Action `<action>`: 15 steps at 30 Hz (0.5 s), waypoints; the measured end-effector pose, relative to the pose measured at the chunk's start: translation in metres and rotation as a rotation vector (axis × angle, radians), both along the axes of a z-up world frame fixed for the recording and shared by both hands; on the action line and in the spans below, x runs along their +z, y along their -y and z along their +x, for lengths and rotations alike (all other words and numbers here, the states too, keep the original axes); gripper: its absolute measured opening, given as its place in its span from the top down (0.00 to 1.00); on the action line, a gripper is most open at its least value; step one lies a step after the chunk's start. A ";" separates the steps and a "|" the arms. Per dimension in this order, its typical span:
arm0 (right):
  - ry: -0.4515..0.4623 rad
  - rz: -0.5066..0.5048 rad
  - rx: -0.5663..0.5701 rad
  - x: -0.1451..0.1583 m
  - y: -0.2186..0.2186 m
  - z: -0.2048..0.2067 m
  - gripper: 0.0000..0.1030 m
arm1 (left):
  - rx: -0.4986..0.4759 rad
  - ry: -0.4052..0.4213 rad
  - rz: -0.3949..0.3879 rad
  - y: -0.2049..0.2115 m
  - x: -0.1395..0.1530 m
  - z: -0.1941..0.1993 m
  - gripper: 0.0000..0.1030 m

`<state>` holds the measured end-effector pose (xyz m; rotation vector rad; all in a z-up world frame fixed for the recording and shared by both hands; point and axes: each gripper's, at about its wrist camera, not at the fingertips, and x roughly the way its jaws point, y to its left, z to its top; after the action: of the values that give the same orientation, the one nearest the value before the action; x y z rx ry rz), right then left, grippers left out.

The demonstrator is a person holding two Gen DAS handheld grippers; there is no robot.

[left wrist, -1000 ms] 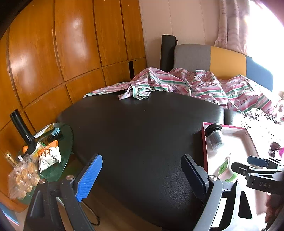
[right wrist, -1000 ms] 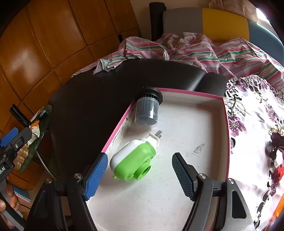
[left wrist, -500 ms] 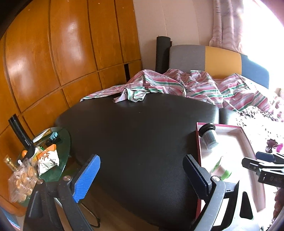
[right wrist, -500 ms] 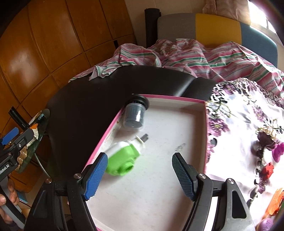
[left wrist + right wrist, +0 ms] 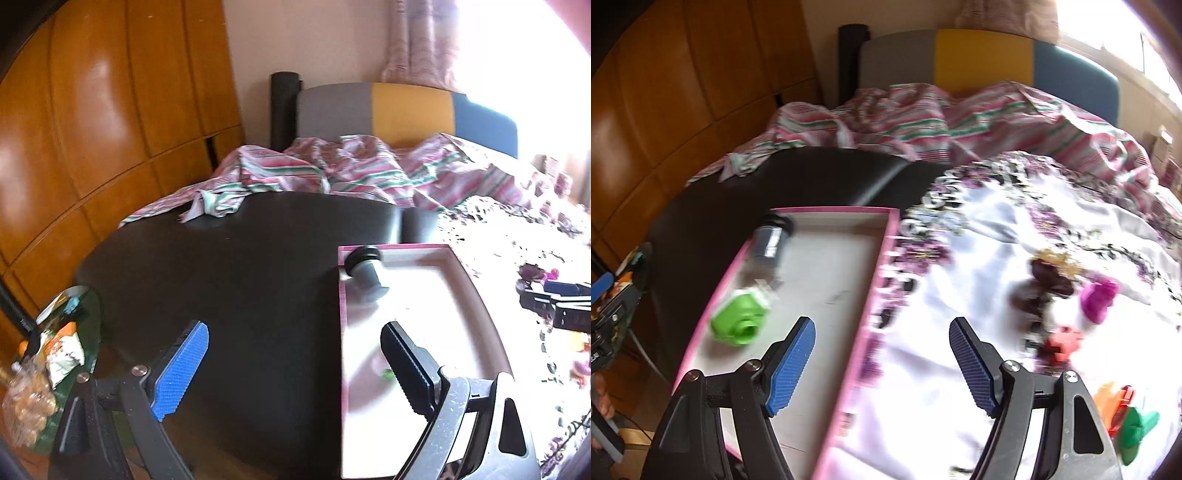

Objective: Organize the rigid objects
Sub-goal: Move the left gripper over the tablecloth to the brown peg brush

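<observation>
A white tray with a pink rim [image 5: 879,266] lies between the black surface and a floral cloth. A grey cylinder with a black cap [image 5: 770,240] and a green and white device [image 5: 738,317] lie along its left side. My right gripper [image 5: 882,363] is open and empty, straddling the tray's right rim. On the cloth to its right lie a magenta toy [image 5: 1099,297], a red toy [image 5: 1063,341], and orange and green pieces [image 5: 1136,430]. My left gripper [image 5: 295,365] is open and empty, astride the tray's left rim [image 5: 341,332], short of the cylinder [image 5: 365,271].
A black leather surface [image 5: 221,277] spreads left of the tray. Striped bedding [image 5: 332,173] and a grey, yellow and blue headboard [image 5: 406,107] lie behind. A wooden wardrobe [image 5: 92,110] stands at left. A glass side table [image 5: 86,321] with snacks stands low left.
My right gripper has moved right, from over the green device to the tray's right rim, and the toys have come into view. My left gripper has shifted right, so its right finger is over the tray.
</observation>
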<state>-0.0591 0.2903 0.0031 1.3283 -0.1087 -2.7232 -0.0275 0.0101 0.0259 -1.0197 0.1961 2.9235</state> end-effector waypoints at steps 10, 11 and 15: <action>-0.007 0.033 -0.180 -0.002 -0.088 0.002 0.26 | -0.127 0.033 0.005 -0.058 -0.002 -0.008 0.08; -0.013 0.028 -0.206 -0.003 -0.097 0.003 0.26 | -0.142 0.042 0.006 -0.065 -0.003 -0.009 0.08; -0.024 -0.032 -0.310 -0.010 -0.133 0.007 0.26 | -0.186 0.067 0.013 -0.088 -0.006 -0.011 0.08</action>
<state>-0.0525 0.4229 -0.0069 1.3721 -0.3849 -2.9721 -0.0388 0.0981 0.0203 -1.0360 0.2548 2.7169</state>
